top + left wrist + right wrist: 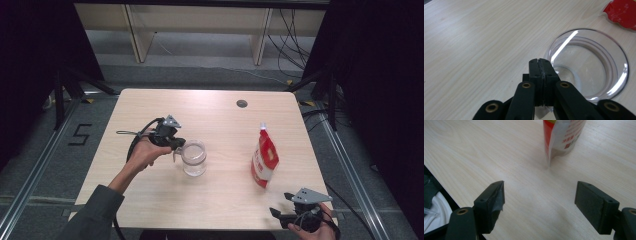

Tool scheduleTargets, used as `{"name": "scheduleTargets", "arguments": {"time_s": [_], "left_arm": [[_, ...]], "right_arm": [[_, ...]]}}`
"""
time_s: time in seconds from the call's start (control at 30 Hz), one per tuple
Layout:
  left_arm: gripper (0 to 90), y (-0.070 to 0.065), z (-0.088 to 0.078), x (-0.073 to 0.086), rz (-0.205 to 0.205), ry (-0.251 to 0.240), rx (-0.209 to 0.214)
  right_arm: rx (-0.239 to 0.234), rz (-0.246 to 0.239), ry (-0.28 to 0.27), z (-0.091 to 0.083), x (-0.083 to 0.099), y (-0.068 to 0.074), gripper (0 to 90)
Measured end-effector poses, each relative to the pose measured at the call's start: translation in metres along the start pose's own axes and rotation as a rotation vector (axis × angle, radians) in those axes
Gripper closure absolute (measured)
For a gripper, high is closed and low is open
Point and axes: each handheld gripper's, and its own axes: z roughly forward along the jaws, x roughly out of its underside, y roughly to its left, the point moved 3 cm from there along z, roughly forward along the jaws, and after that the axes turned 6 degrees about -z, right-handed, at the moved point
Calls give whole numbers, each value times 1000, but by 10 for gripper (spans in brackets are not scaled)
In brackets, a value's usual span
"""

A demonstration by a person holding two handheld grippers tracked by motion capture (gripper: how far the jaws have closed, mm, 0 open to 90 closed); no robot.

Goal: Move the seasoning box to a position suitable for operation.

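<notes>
A: Clear round glass jar (pixel 194 158) upright left of centre on the pale wood-grain surface (pixel 220 200), mouth up, long axis vertical. Smooth transparent wall, thick rim, bright streaks of reflection in the left gripper view (pixel 589 62).

B: Left gripper (pixel 176 144) just at the jar's left side, level with the rim. Jaws pressed flat together in its own view (pixel 540 72), right at the near rim; a sliver of clear edge below them, but whether the wall is pinched, cannot tell.

A: Red and white soft plastic pouch (pixel 264 159) standing well to the right of the jar, spout on top, leaning a little. Glossy, creased film with red print seen up close (pixel 562 137).

B: Right gripper (pixel 280 216) low at the near right edge of the surface, apart from the pouch. Jaws spread wide (pixel 540 195), nothing but bare wood grain between the black pads, pouch ahead of them.

A: Small dark round hole (pixel 242 103) near the far edge.
</notes>
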Motion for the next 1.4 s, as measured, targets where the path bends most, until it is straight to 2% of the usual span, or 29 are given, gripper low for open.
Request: {"name": "scheduleTargets", "arguments": {"time_s": [0.03, 0.13, 0.2, 0.27, 0.3, 0.33, 0.37, 0.4, 0.43, 0.47, 0.5, 0.57, 0.6, 0.63, 0.67, 0.73, 0.77, 0.8, 0.93, 1.0, 1.03, 1.1, 1.13, 1.17, 1.27, 1.3, 1.33, 1.37, 1.4], "left_arm": [[878, 1, -1, 2, 1, -9, -1], [863, 3, -3, 6, -31, -33, 0], [815, 4, -5, 8, -54, -69, 8], [805, 4, -8, 9, -42, -71, 10], [771, 4, -9, 10, -49, -95, 6], [701, 6, -13, 12, -59, -132, -7], [675, 6, -13, 12, -59, -132, -7], [644, 7, -17, 12, -108, -218, 4], [637, 7, -17, 12, -108, -218, 4], [637, 8, -21, 13, -132, -227, 15], [619, 7, -23, 13, -142, -259, 18], [573, 6, -30, 17, -125, -266, 18], [547, 1, -34, 22, -129, -296, 27], [543, 1, -34, 22, -129, -296, 27], [543, -1, -37, 25, -121, -308, 29], [516, -2, -40, 31, -111, -316, 40], [511, -3, -41, 34, -106, -324, 43], [489, -1, -43, 41, -98, -324, 41], [479, 3, -43, 52, -104, -341, 40], [479, 4, -38, 63, -87, -354, 41], [475, 4, -38, 63, -87, -354, 41], [468, 6, -34, 71, -50, -338, 33], [462, 9, -32, 74, -55, -339, 27], [462, 11, -30, 77, -67, -345, 41], [464, 14, -24, 85, -46, -345, 24], [464, 13, -21, 87, -43, -342, 25], [463, 13, -18, 88, -37, -341, 24], [464, 13, -15, 89, -31, -339, 27], [464, 11, -12, 89, -28, -338, 28]], "right_arm": [[-2, -1, 1, 0, 0, 0, 251], [3, 0, -1, 0, 0, 0, 251], [7, 9, -5, -1, 0, 0, 251], [8, 7, -9, -1, -1, 0, 251], [9, 6, -10, -1, -1, 0, 251], [11, 24, -3, -1, 0, 2, 254], [11, 24, -3, -1, 0, 2, 254], [11, 22, 2, -1, 0, 2, 254], [11, 22, 2, -1, 0, 2, 254], [11, 10, -1, -1, 0, 1, 253], [9, 8, 2, -1, 0, 1, 254], [9, 17, -4, -1, 0, 2, 254], [11, 16, -4, -1, 0, 1, 254], [11, 16, -4, -1, 0, 1, 254], [14, -4, -10, -1, 0, -1, 253], [13, -2, -10, -1, 0, -1, 253], [10, 20, -5, -1, 0, 2, 253], [8, 22, 6, -1, -1, 2, 253], [6, 31, 6, -2, -1, 3, 253], [12, 19, -4, -1, -1, 2, 253], [12, 19, -4, -1, -1, 2, 253], [11, 18, -3, -1, -1, 2, 254], [8, 10, -3, -1, -1, 1, 254], [2, 17, 3, -1, -1, 3, 253], [14, -12, -3, -1, -1, 1, 253], [0, 14, 1, -1, -1, 3, 254], [-1, 17, 2, -1, -1, 3, 254], [12, -13, -5, 0, -1, 1, 254], [12, -13, -5, 0, -1, 1, 254]]}}
